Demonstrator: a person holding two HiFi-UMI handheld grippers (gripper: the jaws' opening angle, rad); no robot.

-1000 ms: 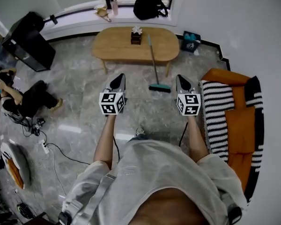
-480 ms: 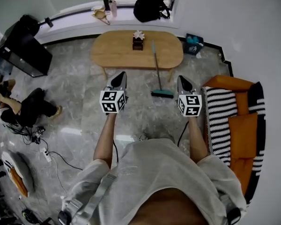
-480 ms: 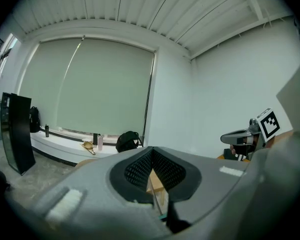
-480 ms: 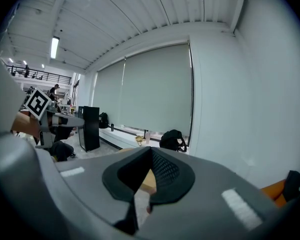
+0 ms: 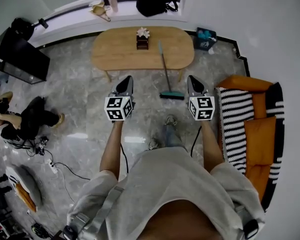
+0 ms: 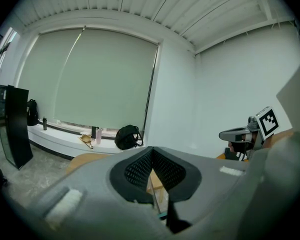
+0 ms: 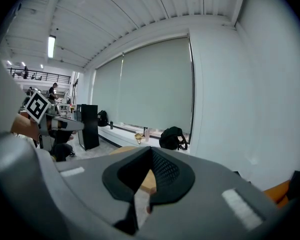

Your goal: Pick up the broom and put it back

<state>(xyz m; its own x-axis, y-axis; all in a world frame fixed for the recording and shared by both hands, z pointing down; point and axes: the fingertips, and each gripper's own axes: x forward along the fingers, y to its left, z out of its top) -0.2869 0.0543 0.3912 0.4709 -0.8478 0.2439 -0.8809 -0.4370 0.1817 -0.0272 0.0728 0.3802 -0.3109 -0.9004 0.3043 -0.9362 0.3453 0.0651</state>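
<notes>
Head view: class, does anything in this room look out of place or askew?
Yes. The broom leans tilted against the wooden table with its brush head on the floor, rather than being put away.

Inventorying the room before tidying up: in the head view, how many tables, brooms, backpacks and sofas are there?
table: 1
broom: 1
backpack: 1
sofa: 1
Total: 4
</notes>
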